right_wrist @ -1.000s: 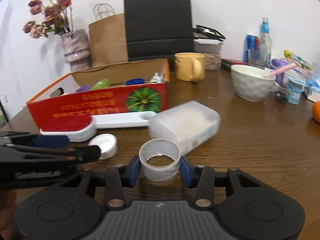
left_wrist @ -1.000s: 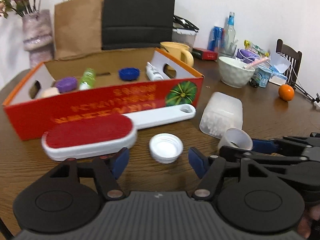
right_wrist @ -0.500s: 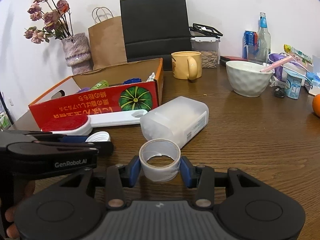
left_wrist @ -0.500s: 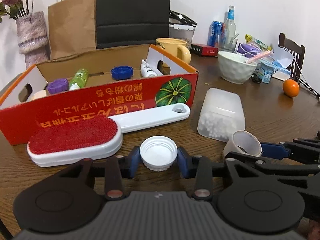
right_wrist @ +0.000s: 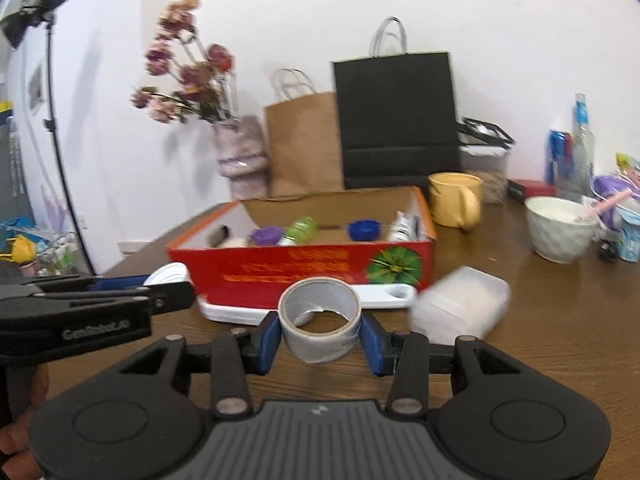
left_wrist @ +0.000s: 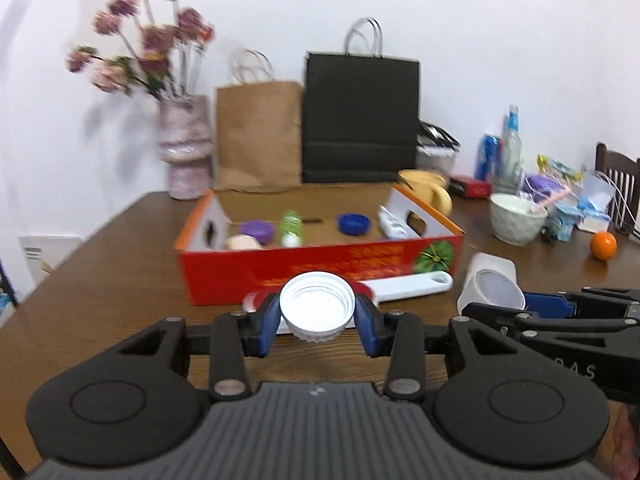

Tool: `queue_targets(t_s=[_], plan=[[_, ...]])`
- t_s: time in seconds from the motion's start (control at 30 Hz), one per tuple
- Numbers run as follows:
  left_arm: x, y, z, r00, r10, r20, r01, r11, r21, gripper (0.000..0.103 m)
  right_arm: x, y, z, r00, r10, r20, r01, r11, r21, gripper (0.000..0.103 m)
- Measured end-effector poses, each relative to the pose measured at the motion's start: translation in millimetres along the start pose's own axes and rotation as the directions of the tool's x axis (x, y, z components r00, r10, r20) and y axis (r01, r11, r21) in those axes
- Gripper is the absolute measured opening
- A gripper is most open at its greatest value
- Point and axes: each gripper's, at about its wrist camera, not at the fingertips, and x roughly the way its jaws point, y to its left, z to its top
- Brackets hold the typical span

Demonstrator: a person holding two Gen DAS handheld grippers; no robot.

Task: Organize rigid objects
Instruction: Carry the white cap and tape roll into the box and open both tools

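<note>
A: Where is the white cap (left_wrist: 317, 308)?

B: Held in the air in front of the red box (left_wrist: 320, 268), its hollow side facing the camera.

A: And the tape roll (right_wrist: 319, 319)?

B: Also lifted, almost upright, near the same box front.

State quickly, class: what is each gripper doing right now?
Left gripper: closed on the white lid, lifted off the table.
Right gripper: closed on the tape roll.
</note>
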Motion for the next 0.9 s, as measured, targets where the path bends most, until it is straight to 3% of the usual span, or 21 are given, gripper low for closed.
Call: queue_targets(t_s=[0.37,0.6,0.9], plan=[[-61,22,-9,0.997,0.026,0.079,-0.023,0.999,-0.032,0.04,-39,38,2,0.999,0.001,0.054,0.001,0.999,-0.049,0.042],[-110,16,-22,0.976,0.066,0.209,-0.058,0.997,-0.043,0.04,-90,45,-10,0.979,-0.008,0.203,0.02,0.998,-0.057,0.042],[-188,13,-52,0.956,0.084,0.28,-0.072,0.996,-0.054,0.04,-162,64,-43,0.968,-0.025,0.249,0.047,0.995,-0.086,0.042]])
